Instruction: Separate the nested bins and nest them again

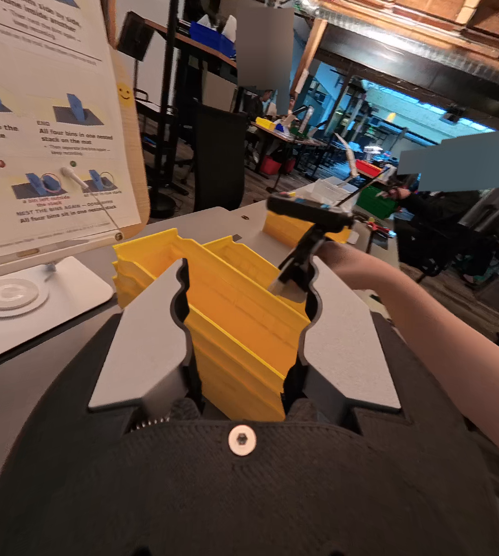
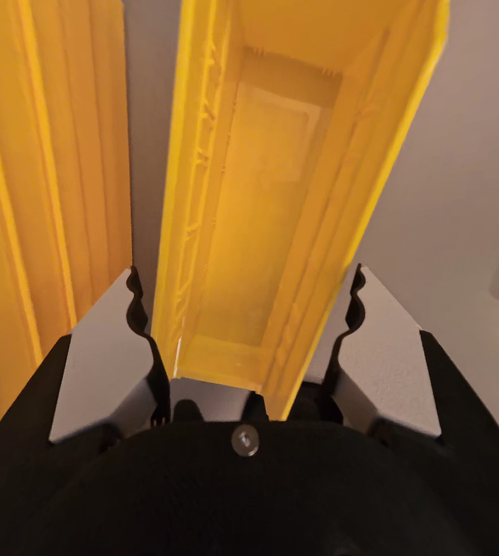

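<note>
The right gripper [image 2: 246, 301] stands wide, with a single yellow bin [image 2: 272, 186] lying lengthwise between its fingers [image 2: 98, 331]. A clear gap of table shows between each pad and the bin's rim, so nothing is clamped. Just beside this bin, off the gripper's left finger, lies the nested stack [image 2: 40, 180], separated from it by a strip of grey table [image 2: 149, 120].

The left gripper [image 1: 246, 301] straddles the near end of that stack [image 1: 242, 316]. The yellow wall fills most of the space between its fingers [image 1: 149, 331], but a dark gap shows at the pads, so it appears parted rather than pressing.

The step in hand appears to be the release of a separated bin beside the stack. To do it well, the right gripper should withdraw straight back along its own axis without brushing either rim, so the bin stays flat and parallel to the stack. The left gripper should steady the stack only by its outer walls, so the next inner bin can lift free.

The left wrist view alone shows a further yellow bin [image 1: 290, 231] ahead of the right gripper, an instruction sheet [image 1: 46, 120] on a stand to the left, and the person's forearm [image 1: 407, 316]. The right wrist view alone shows the single bin's empty floor and the clearance at both pads.
</note>
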Motion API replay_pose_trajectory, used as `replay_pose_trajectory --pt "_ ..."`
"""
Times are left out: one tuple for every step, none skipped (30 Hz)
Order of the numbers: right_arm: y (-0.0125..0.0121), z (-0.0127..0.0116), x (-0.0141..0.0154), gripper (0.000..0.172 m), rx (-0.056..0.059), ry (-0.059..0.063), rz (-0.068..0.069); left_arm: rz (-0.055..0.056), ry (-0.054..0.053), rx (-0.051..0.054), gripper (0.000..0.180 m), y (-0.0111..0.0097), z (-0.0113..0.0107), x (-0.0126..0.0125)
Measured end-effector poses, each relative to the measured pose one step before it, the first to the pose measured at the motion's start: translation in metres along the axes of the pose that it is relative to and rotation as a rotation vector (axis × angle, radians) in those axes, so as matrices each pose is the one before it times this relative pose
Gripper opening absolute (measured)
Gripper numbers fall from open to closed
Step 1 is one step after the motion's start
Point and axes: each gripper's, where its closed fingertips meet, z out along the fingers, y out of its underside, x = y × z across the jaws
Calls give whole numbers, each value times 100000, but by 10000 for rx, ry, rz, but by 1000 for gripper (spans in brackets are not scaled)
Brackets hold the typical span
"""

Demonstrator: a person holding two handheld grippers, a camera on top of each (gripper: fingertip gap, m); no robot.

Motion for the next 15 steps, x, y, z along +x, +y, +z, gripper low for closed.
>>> replay_pose_trajectory --pt "-410 -790 -26 137 432 -82 -140 141 -314 34 83 79 307 -228" --pt "-410 -867 -86 137 430 -171 -114 191 -189 -30 88 176 376 53" --pt "-401 -912 -3 137 419 -165 -85 172 -59 -121 91 316 420 296" --pt "-508 -943 84 137 470 -154 -91 96 -37 -147 96 371 477 343" --pt "-652 -949 100 136 533 -164 -108 50 -14 -99 103 324 504 377" --pt "-853 -974 194 136 621 -144 -96 45 53 -48 106 289 496 458" --pt "-1119 -970 244 136 770 -132 -91 43 67 -88 108 376 515 478" --pt "-1252 -927 256 135 869 -148 -71 12 -47 -193 110 536 510 297" --pt "-1297 -840 254 135 930 -151 -54 45 -138 -271 114 645 496 156" --pt "-1300 -743 286 135 992 -131 -74 167 -115 -300 118 636 500 224" --pt "-1283 -650 324 134 1008 -101 -127 243 -134 -336 122 635 438 216" --pt "-1201 -562 456 134 937 -36 -147 264 -199 -321 126 568 368 93" --pt "-1120 -496 626 133 846 55 -147 273 -228 -253 130 459 294 32" --pt "-986 -443 749 133 761 109 -170 247 -200 -182 131 363 226 39" --pt "-783 -368 731 132 638 103 -180 161 -164 -111 132 297 239 29"
